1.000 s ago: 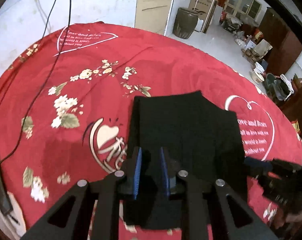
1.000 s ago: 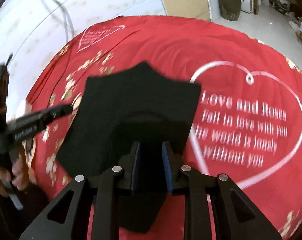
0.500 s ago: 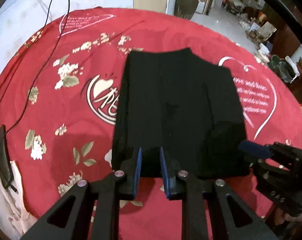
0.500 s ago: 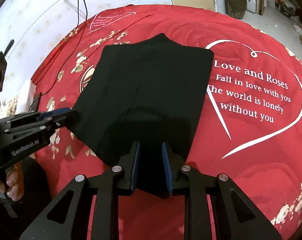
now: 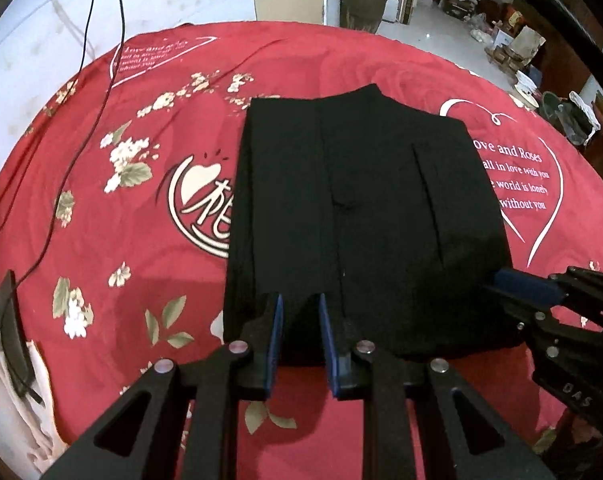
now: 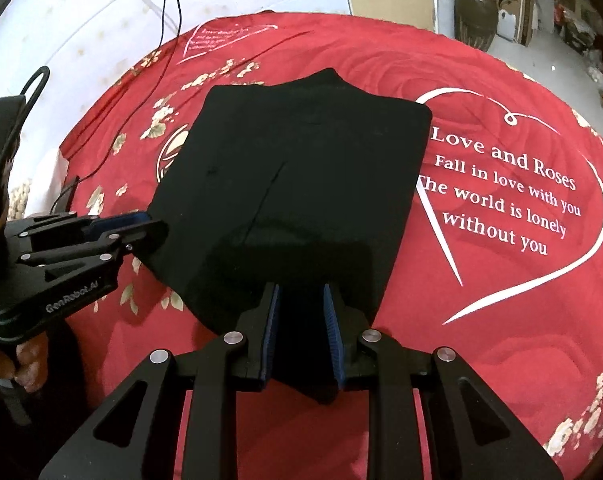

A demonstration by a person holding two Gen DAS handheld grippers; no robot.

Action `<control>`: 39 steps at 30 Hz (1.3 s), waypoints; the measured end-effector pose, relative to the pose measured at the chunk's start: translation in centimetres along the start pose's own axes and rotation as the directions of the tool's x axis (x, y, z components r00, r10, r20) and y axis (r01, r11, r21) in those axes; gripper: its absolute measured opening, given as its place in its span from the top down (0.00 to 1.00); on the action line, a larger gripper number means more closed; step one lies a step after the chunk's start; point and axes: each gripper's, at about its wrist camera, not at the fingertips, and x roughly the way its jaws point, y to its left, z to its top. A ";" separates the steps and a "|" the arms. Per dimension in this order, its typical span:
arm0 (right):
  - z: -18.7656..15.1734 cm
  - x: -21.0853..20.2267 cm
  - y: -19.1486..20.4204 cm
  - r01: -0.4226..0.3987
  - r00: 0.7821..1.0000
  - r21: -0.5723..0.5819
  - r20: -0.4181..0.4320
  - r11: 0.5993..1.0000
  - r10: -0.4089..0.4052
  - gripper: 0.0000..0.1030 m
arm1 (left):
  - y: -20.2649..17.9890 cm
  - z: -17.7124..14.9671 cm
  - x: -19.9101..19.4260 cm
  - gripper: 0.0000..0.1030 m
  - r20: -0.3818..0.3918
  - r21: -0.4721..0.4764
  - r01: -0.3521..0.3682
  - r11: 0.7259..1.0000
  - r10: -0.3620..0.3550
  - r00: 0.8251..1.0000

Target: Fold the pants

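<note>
1. The black pants (image 5: 353,216) lie flat as a folded, roughly rectangular stack on the red bedspread (image 5: 141,272), near its middle. A small point of cloth sticks out at the far edge of the stack.
2. Seams run lengthwise along the top layer, and a narrower layer shows along the pants' left edge.
3. The left gripper (image 5: 299,320) sits at the pants' near edge, toward the near left corner. Its blue-padded fingers (image 5: 276,332) stand a little apart with black cloth showing in the gap; whether they pinch the cloth or just rest over it cannot be told.
4. The right gripper (image 6: 299,312) sits at the pants' near right corner, where a flap of black cloth runs back between its fingers. Its fingers (image 6: 330,328) also stand slightly apart, and whether they grip cannot be told.
5. In the right wrist view, the left gripper's tip touches the pants' left side; a hand (image 6: 9,364) holds its handle.
6. To the right of the pants, the bedspread carries a white heart outline (image 6: 541,208) with the words "Love and Roses".
7. To the left of the pants there is a white round emblem (image 5: 201,208) and cream flower prints (image 5: 127,160).
8. A black cable (image 5: 73,140) crosses the bedspread left of the pants.
9. Beyond the pants, past the bedspread's far edge, a dark jar (image 5: 361,4) stands on the floor.
</note>
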 end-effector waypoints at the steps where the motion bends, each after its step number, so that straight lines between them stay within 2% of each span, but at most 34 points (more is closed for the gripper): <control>1: 0.2 -0.1 -0.2 -0.008 1.000 0.018 -0.004 1.000 0.009 0.78 | 0.0 0.2 0.0 0.78 0.007 0.004 -0.003 1.000 0.003 1.000; 6: 2.2 -1.3 -1.0 0.003 0.999 0.044 0.049 0.999 -0.005 0.78 | 0.6 2.0 -0.4 0.78 0.067 -0.026 -0.004 1.000 0.005 0.998; 12: 6.0 -0.5 -2.5 0.039 0.995 0.055 0.094 0.998 -0.044 0.78 | 1.8 5.7 0.8 0.78 0.130 -0.062 -0.004 0.998 0.012 0.991; 16: 8.4 0.6 -3.3 0.054 0.991 0.057 0.117 0.997 -0.061 0.78 | 2.4 7.4 2.5 0.78 0.136 -0.076 -0.019 0.997 0.029 0.990; 19: 9.4 2.3 -4.0 0.079 0.992 0.065 0.093 0.995 -0.085 0.78 | 2.8 7.6 3.8 0.78 0.117 -0.094 -0.009 0.996 0.020 0.993; 23: 9.4 3.0 -4.4 0.070 0.993 0.076 0.091 0.995 -0.077 0.74 | 2.6 7.4 3.8 0.78 0.131 -0.071 -0.021 0.997 0.031 0.991; 28: 8.7 1.8 -4.1 0.053 0.994 0.091 0.087 0.994 -0.061 0.66 | 2.6 7.6 3.3 0.78 0.132 -0.076 -0.018 0.997 0.028 0.991; 39: 4.5 -0.5 -3.3 0.019 0.998 0.123 0.055 0.992 -0.026 0.66 | 2.3 7.4 1.0 0.78 0.148 -0.067 -0.023 0.997 0.033 0.988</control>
